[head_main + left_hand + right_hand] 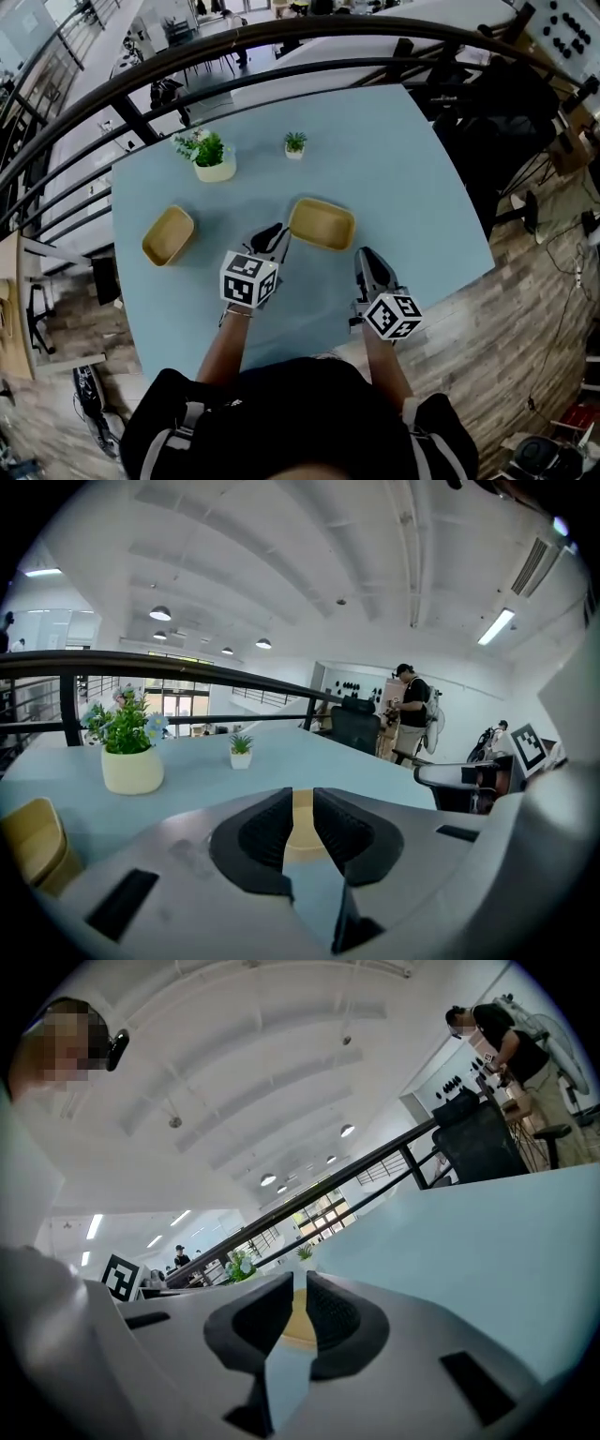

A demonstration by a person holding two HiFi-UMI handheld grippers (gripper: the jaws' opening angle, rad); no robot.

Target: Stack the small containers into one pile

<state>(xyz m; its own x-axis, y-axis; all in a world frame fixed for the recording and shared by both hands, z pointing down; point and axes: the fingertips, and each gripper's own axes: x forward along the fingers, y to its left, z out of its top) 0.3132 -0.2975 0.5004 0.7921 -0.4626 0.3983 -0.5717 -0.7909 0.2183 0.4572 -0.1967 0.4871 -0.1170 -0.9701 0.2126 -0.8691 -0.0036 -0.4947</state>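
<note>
Two shallow tan containers lie apart on the light blue table (412, 197). One container (169, 235) is at the left, the other container (322, 224) is in the middle. My left gripper (274, 234) sits just left of the middle container, its jaws nearly together with nothing between them. In the left gripper view, that gripper (302, 803) shows the middle container (301, 834) through the slit, and the left container (33, 841) at the edge. My right gripper (367, 256) hovers near the middle container's near right corner, jaws close together and empty. The right gripper (300, 1299) points at the container (297, 1327).
A large potted plant (214, 159) and a small potted plant (295, 145) stand at the table's far side. A black railing (281, 37) runs behind the table. A person (410, 714) stands beyond an office chair (356, 728) off the far right.
</note>
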